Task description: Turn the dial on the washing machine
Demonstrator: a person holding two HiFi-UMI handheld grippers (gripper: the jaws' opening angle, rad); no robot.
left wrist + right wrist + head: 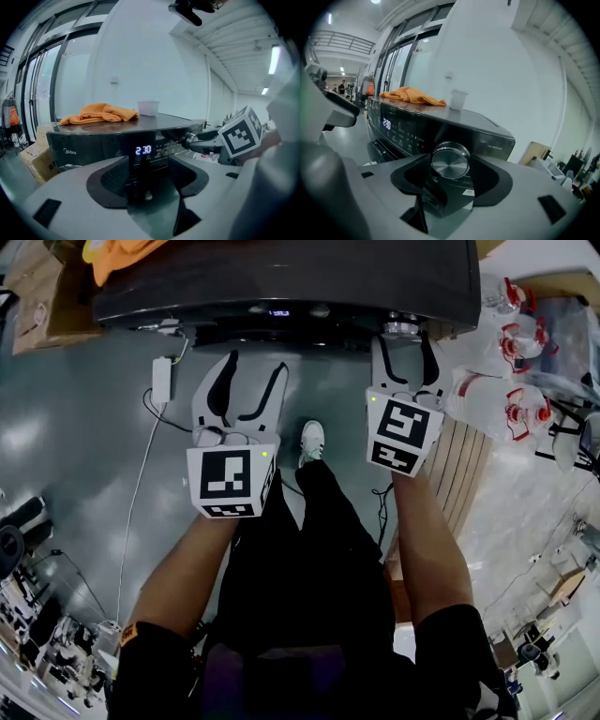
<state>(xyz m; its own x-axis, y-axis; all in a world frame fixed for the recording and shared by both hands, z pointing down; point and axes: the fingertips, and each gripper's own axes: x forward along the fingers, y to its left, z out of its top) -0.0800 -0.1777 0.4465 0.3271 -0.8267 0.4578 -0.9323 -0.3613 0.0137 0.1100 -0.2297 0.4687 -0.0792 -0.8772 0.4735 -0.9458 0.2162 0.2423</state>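
Both bare forearms reach away from the body, side by side. The left forearm (183, 568) carries the left gripper (256, 364), tilted a little downward, its jaws apart with nothing between them. To its right and slightly farther out, the right forearm (436, 540) carries the right gripper (405, 337), also tilted downward. Its jaws stand wide on either side of the dial (450, 161); whether the pads press it is unclear.

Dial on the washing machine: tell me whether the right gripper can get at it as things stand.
Probably yes. The right gripper is up at the dial, which sits between its parted jaws, and nothing appears to block the way.
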